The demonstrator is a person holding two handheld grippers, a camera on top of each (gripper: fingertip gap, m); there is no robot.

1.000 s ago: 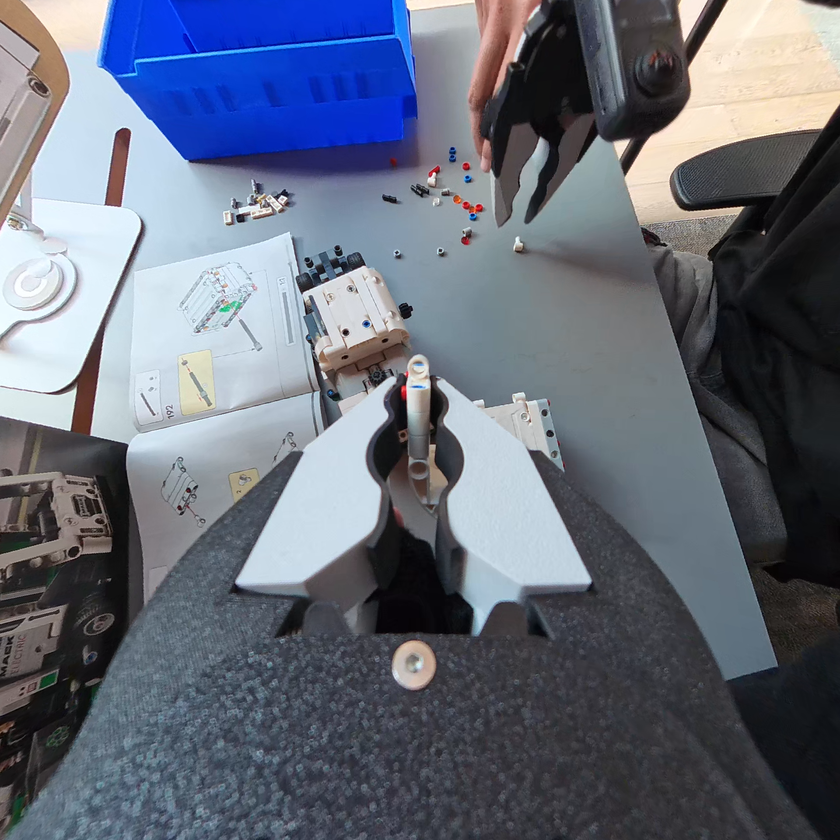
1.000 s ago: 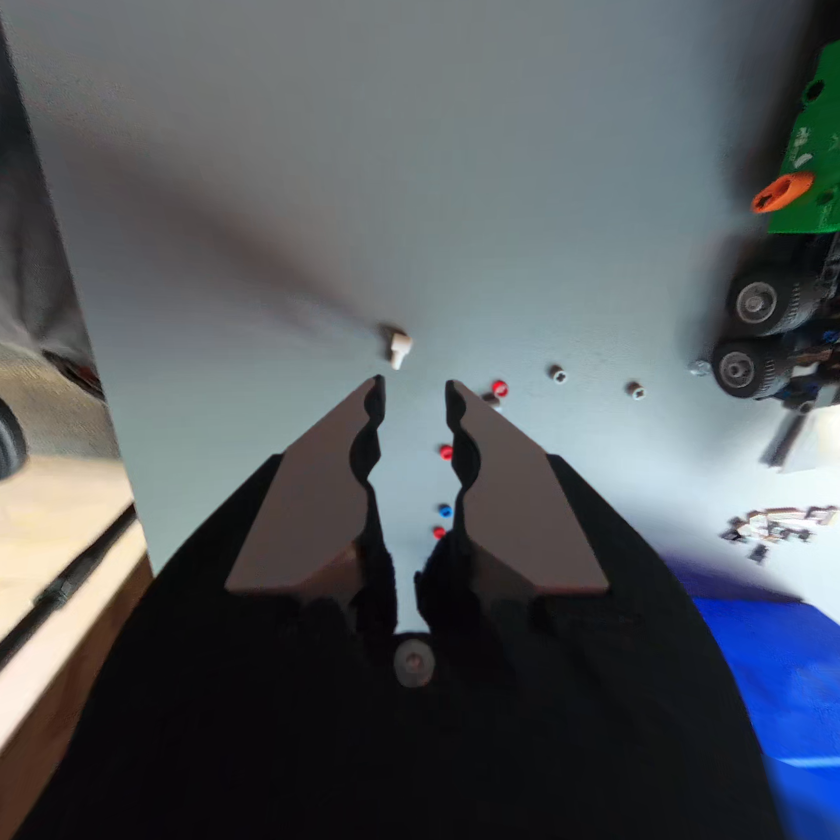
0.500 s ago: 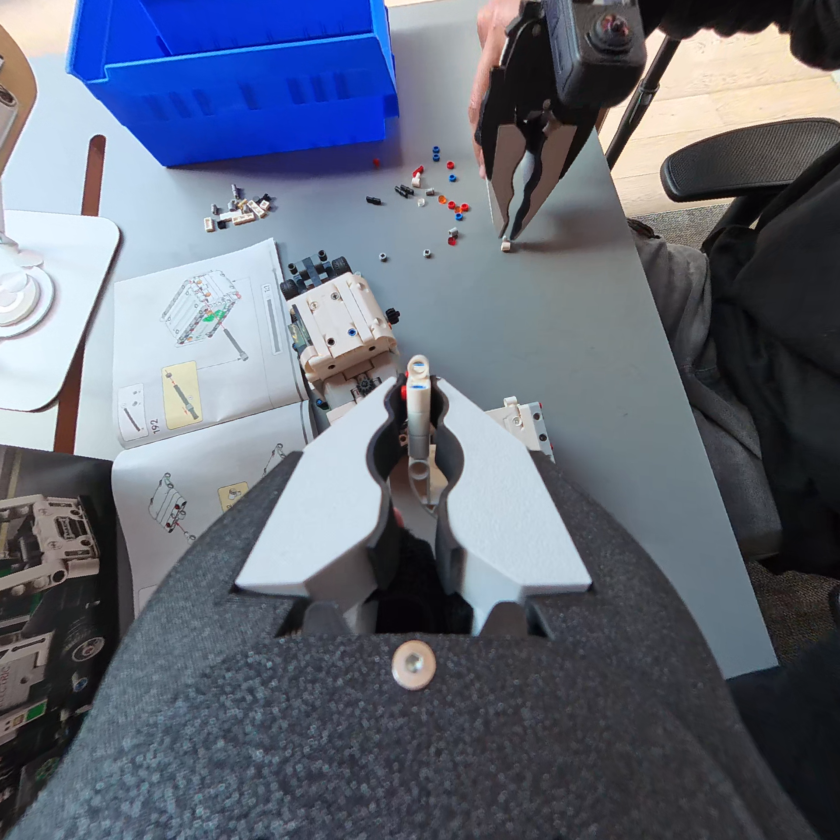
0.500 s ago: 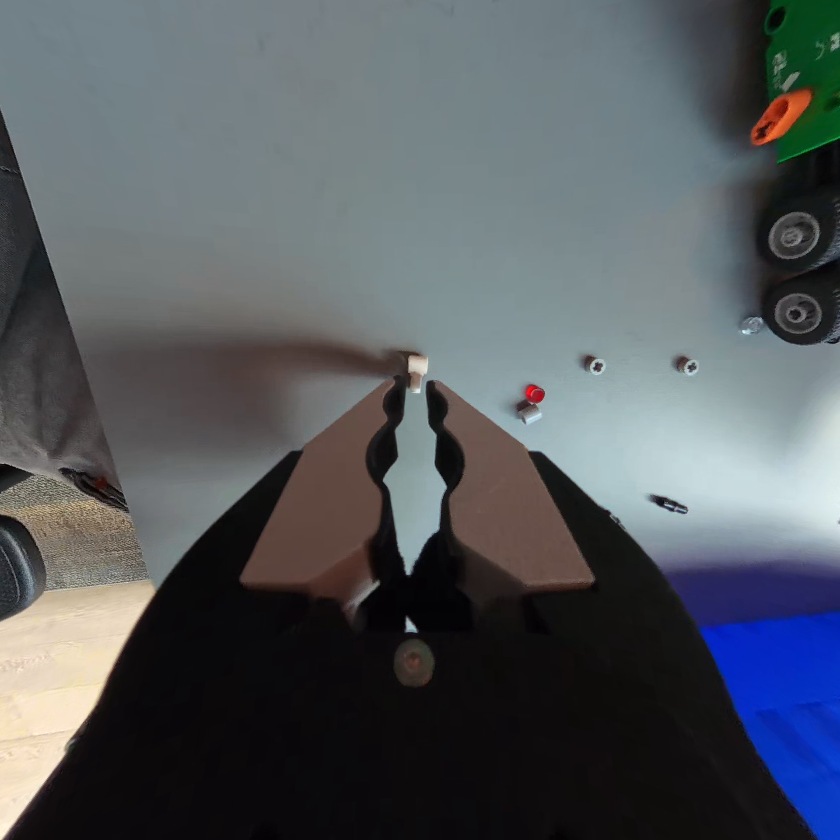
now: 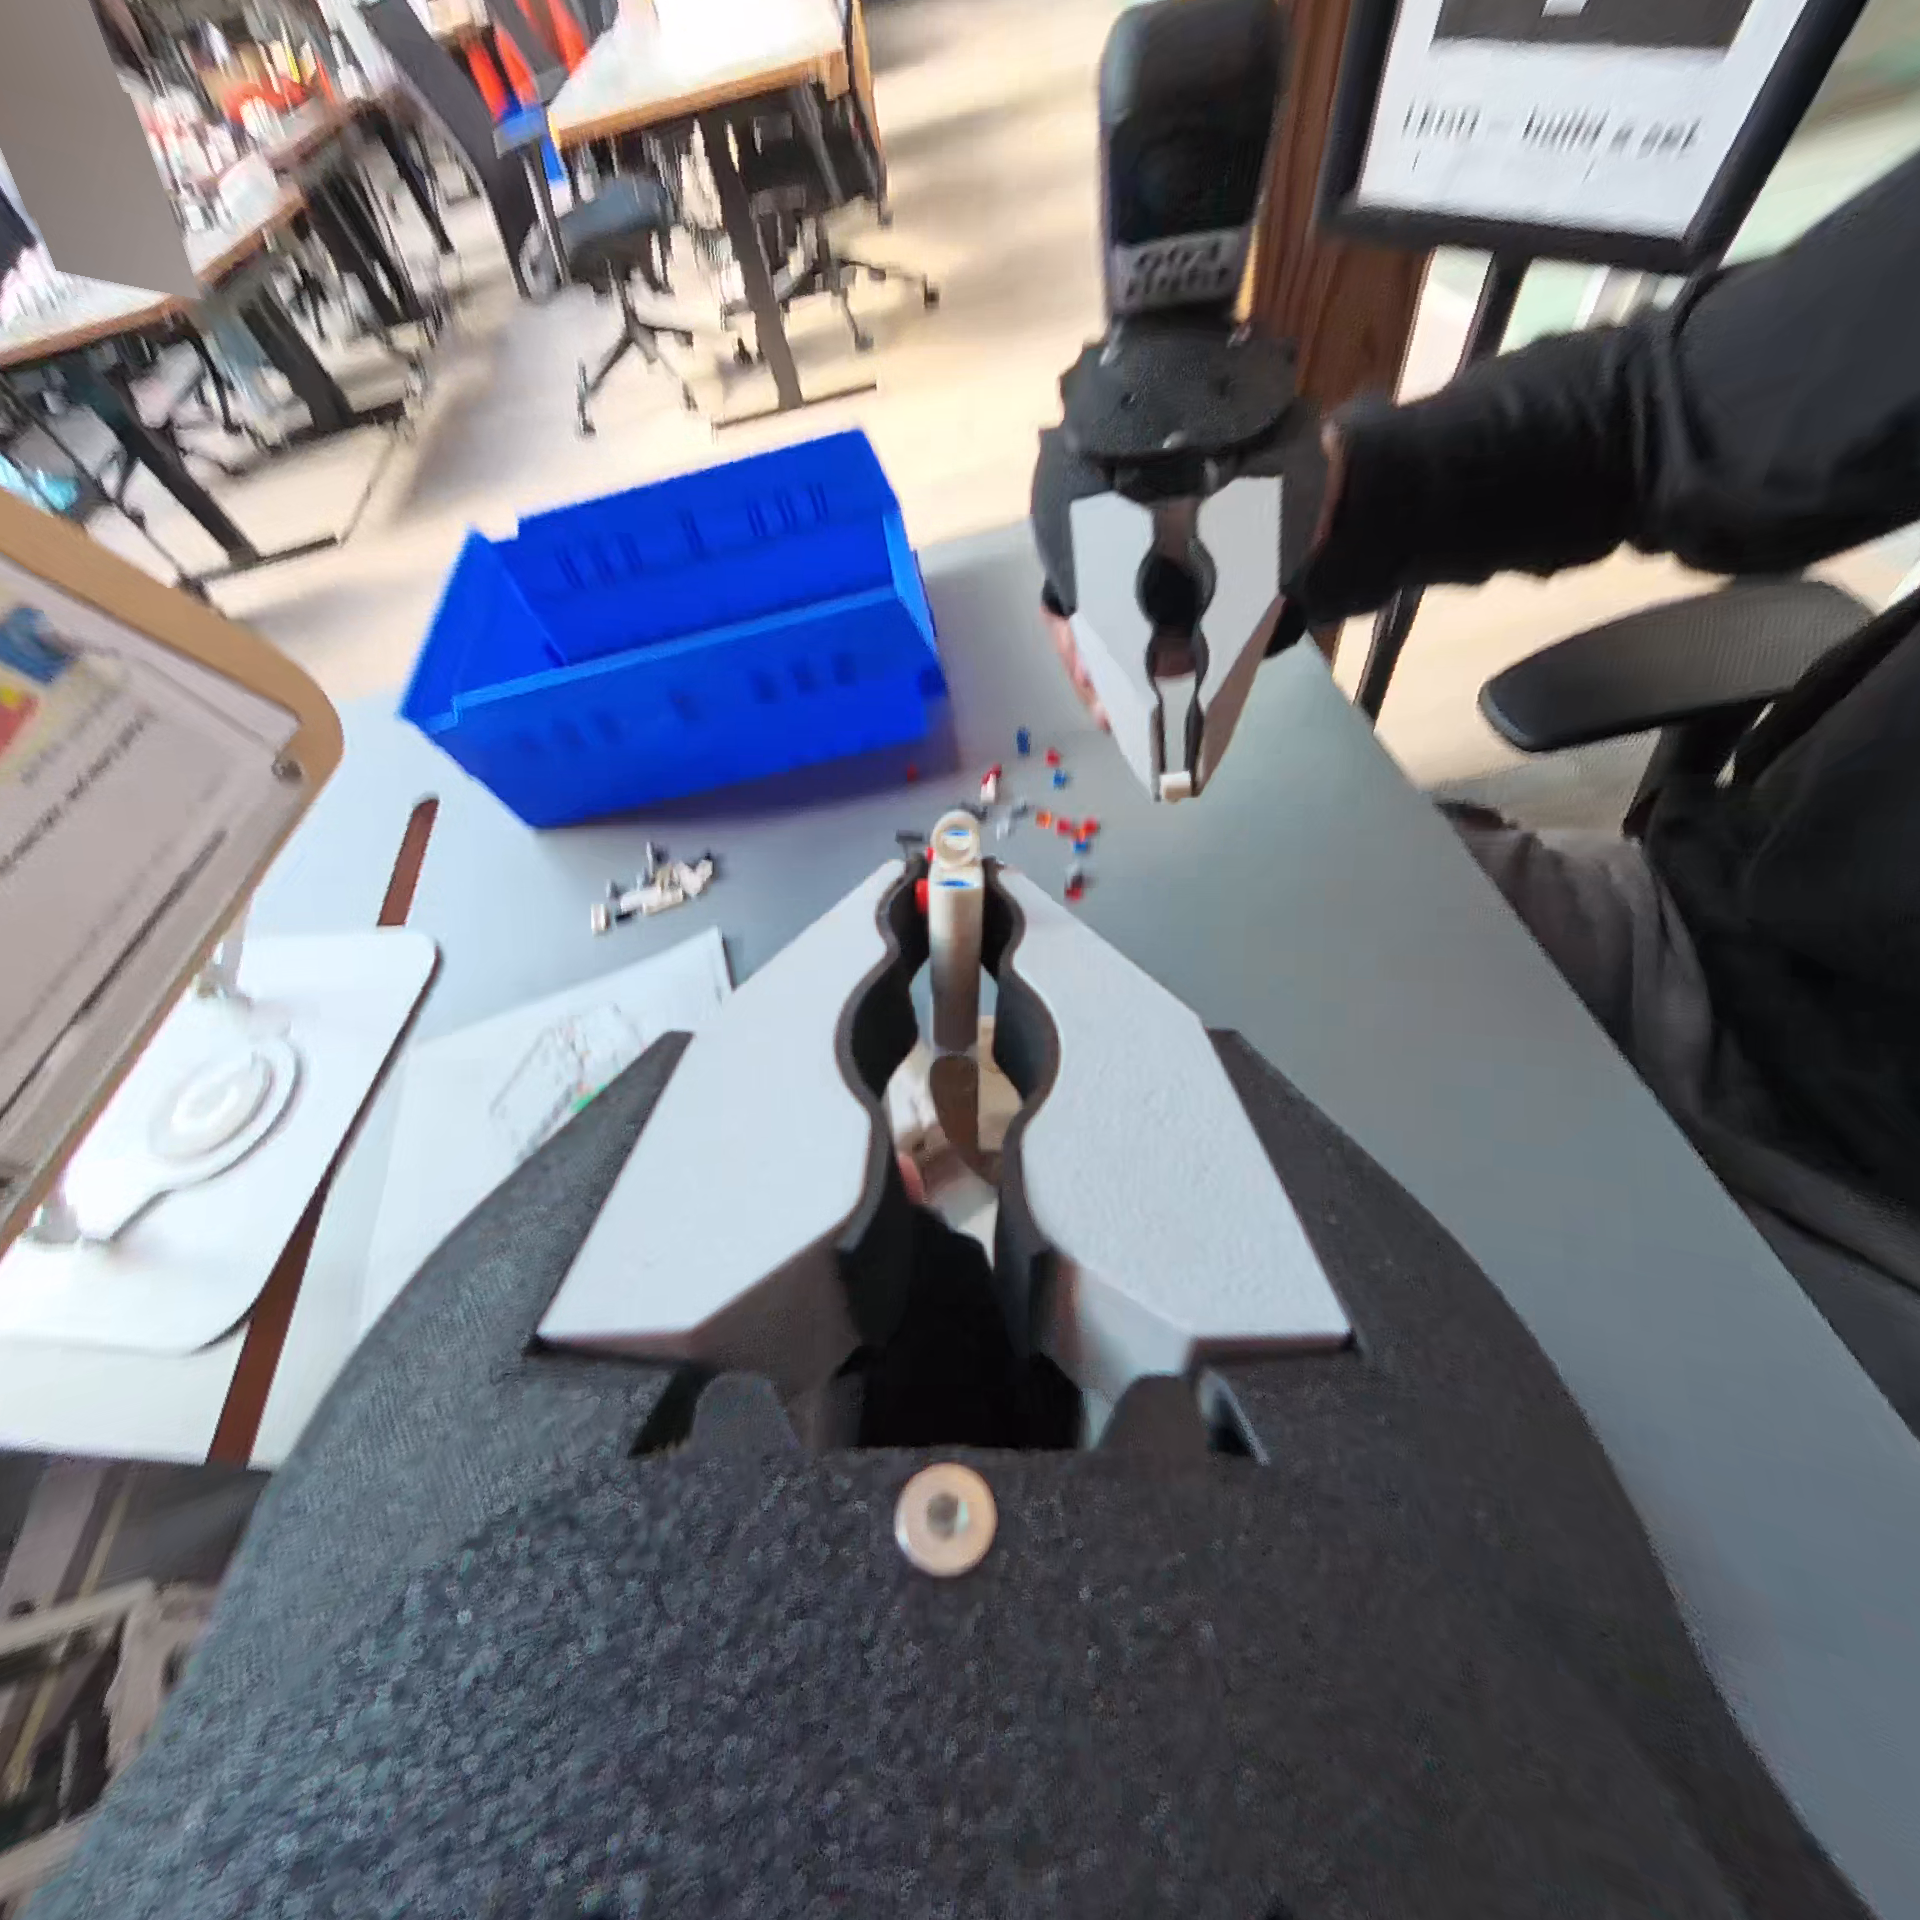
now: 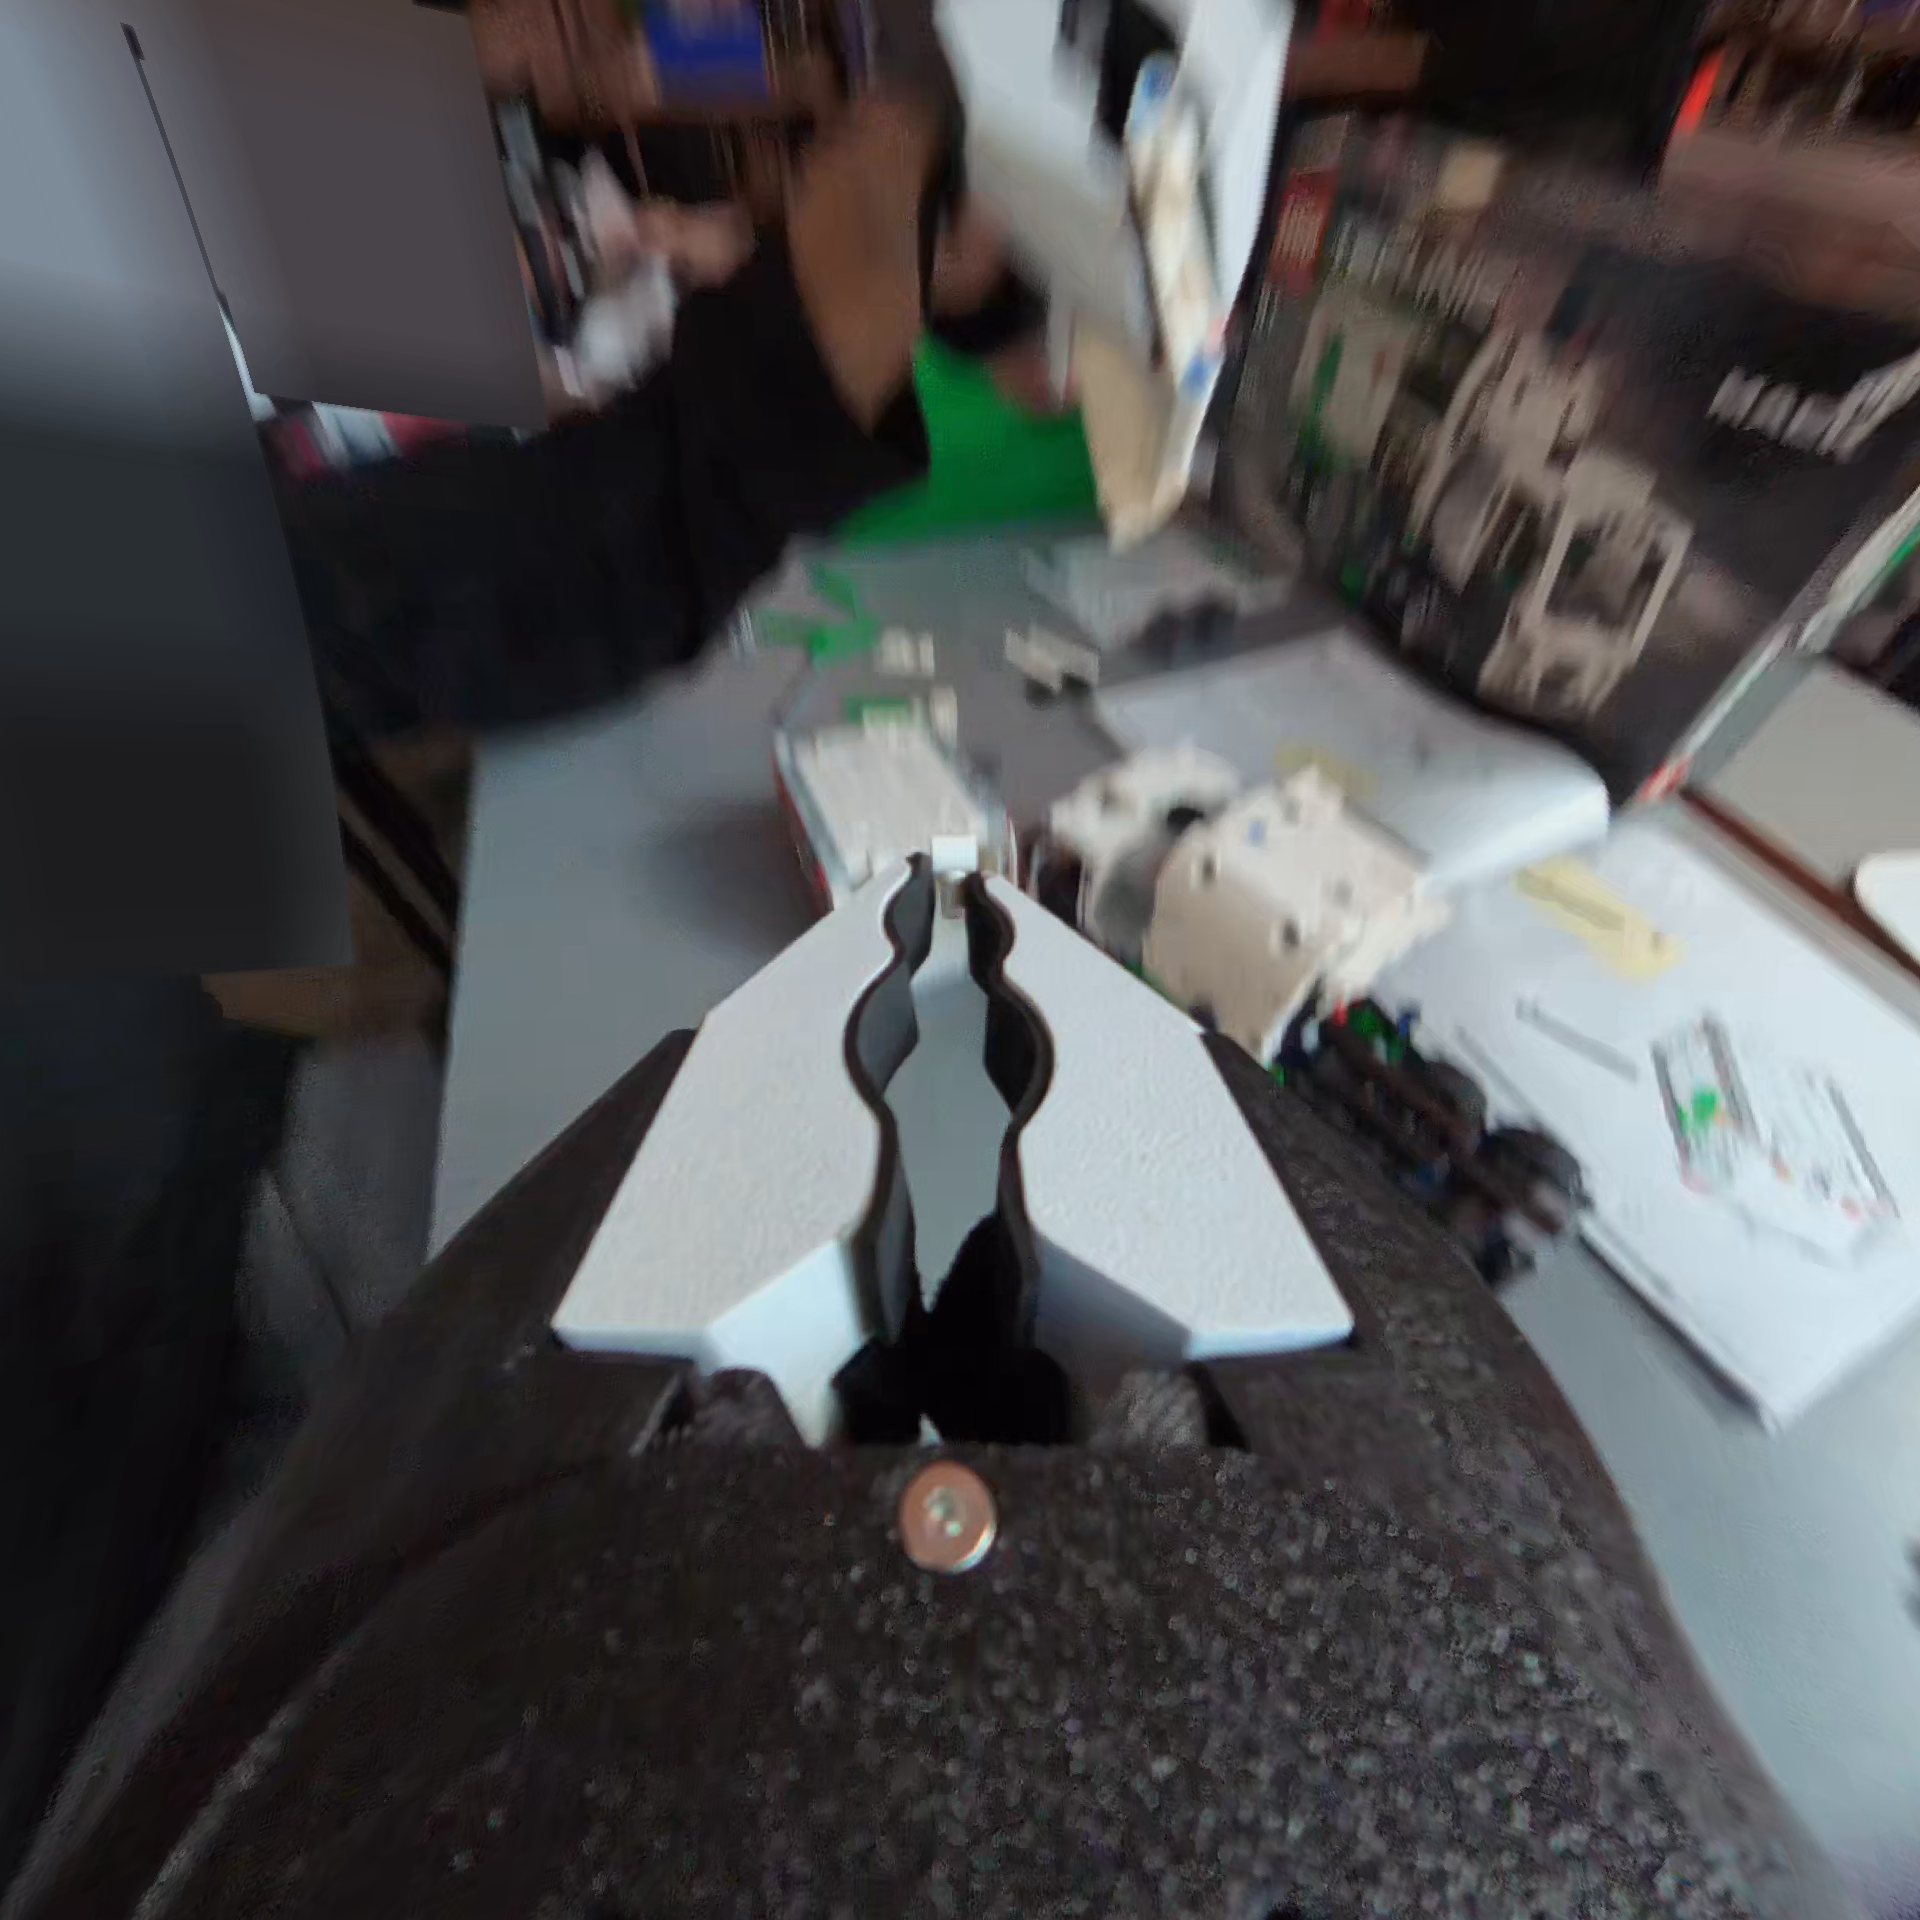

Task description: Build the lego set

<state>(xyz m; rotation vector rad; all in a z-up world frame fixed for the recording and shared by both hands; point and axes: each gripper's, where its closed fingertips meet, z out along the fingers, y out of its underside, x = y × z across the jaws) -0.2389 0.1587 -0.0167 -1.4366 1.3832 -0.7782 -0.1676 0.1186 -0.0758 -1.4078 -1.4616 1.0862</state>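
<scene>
My left gripper (image 5: 954,883) is shut on a long grey lego piston piece (image 5: 954,935) with a ring at its tip, held above the grey table (image 5: 1351,987). My right gripper (image 6: 943,883) is shut on a small white lego pin (image 6: 952,857), held in the air. It also shows in the left wrist view (image 5: 1174,784), above the table with the white pin (image 5: 1175,785) at its tips. The white lego truck body (image 6: 1268,904) lies on the table beyond the right gripper. The right wrist view is blurred.
A blue bin (image 5: 686,634) stands at the table's far side. Loose small lego parts (image 5: 1049,810) and a pale pile (image 5: 655,888) lie before it. The instruction booklet (image 6: 1662,1018), the set's box (image 6: 1558,468) and a white stand (image 5: 208,1122) sit alongside. A person's sleeve (image 5: 1662,436) reaches in at the right.
The right gripper closed on the white pin, lifted it off the table and turned toward the truck body. The left gripper tilted up, still holding its grey piece.
</scene>
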